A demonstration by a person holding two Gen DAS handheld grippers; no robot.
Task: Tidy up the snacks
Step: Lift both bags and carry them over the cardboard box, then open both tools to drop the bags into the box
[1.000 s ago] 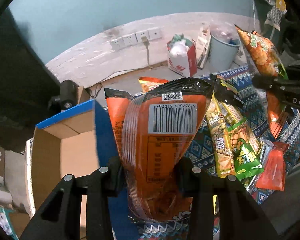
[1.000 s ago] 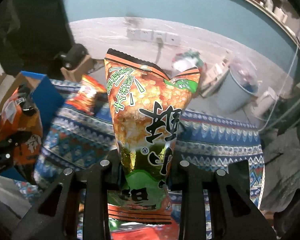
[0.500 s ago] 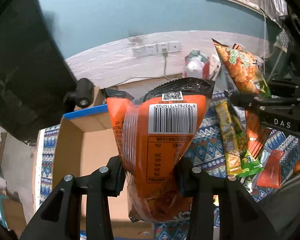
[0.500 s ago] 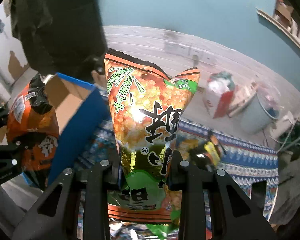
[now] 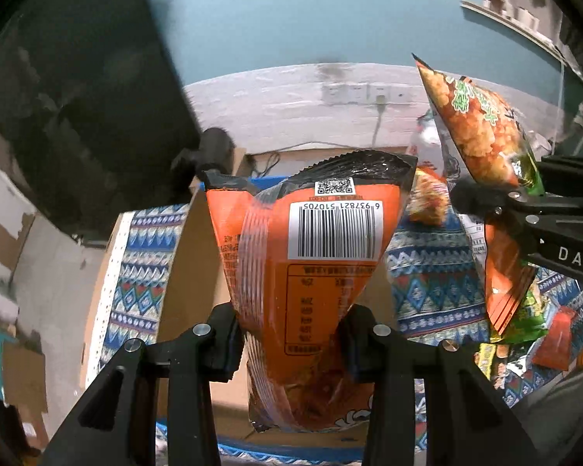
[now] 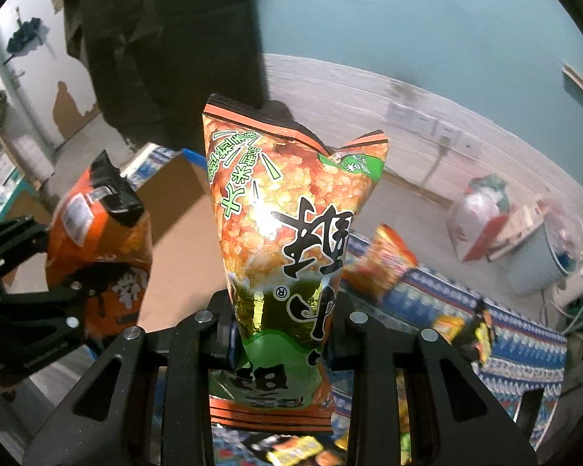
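Orange snack bag (image 5: 311, 272) pinched low down in the left gripper (image 5: 291, 338) jaws, barcode side to camera, hanging over the open cardboard box (image 5: 198, 272). Right gripper (image 6: 280, 330) jaws are clamped on the green-orange rice cracker bag (image 6: 287, 233), held upright just beside the box.

Step, as I read it: drop both bags into the box. Do it one at a time. Lower the orange one until its bottom is inside the walls, then release; a high drop may tip it over the rim. Keep the right bag clear of the left gripper.

Both bags are glossy crinkly film, puffed with air, serrated top seals, so slippery and squashy. Box is matte brown card with a blue edge. Patterned woven cloth (image 5: 431, 283) covers the worktop, with more loose packets (image 5: 524, 330) on it.
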